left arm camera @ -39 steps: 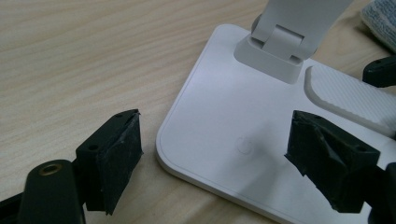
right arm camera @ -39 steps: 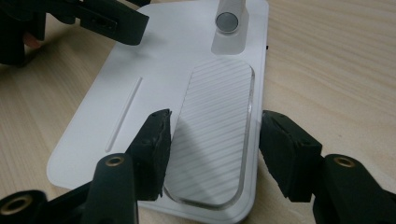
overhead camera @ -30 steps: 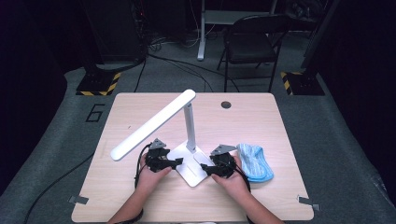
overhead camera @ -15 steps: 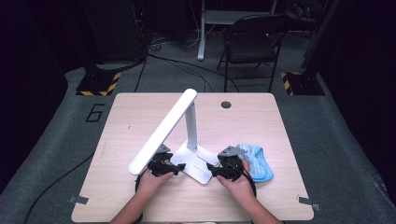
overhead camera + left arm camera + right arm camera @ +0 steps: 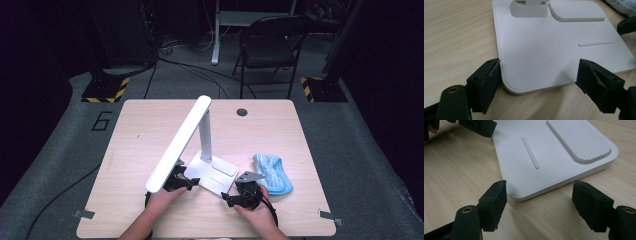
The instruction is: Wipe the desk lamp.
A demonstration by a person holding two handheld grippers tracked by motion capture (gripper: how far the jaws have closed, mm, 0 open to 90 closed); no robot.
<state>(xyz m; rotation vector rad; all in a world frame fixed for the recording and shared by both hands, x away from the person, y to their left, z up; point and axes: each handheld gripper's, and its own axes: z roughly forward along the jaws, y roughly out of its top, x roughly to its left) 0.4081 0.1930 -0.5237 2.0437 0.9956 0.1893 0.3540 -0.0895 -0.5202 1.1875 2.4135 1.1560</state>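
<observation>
A white desk lamp stands mid-table on its flat square base (image 5: pixel 220 175), with its long head (image 5: pixel 177 145) sloping down toward the near left. My left gripper (image 5: pixel 186 183) is open at the base's near-left corner. In the left gripper view its jaws straddle the base's rounded near edge (image 5: pixel 534 87), just below the power symbol (image 5: pixel 545 59). My right gripper (image 5: pixel 234 198) is open at the base's near-right corner (image 5: pixel 524 195), which lies between its jaws without touching them. Neither gripper (image 5: pixel 539 65) (image 5: pixel 539 187) holds anything.
A crumpled blue cloth (image 5: pixel 272 172) lies right of the base, close to my right hand. The base carries a ribbed pad (image 5: pixel 576 10) and a thin slot (image 5: pixel 530 152). The lamp's low head overhangs my left hand. A cable hole (image 5: pixel 242 112) sits at the far table edge.
The lamp's head has swung round and down, its free end now nearer the front edge over my left hand. Both hands have drawn back toward the front edge.
</observation>
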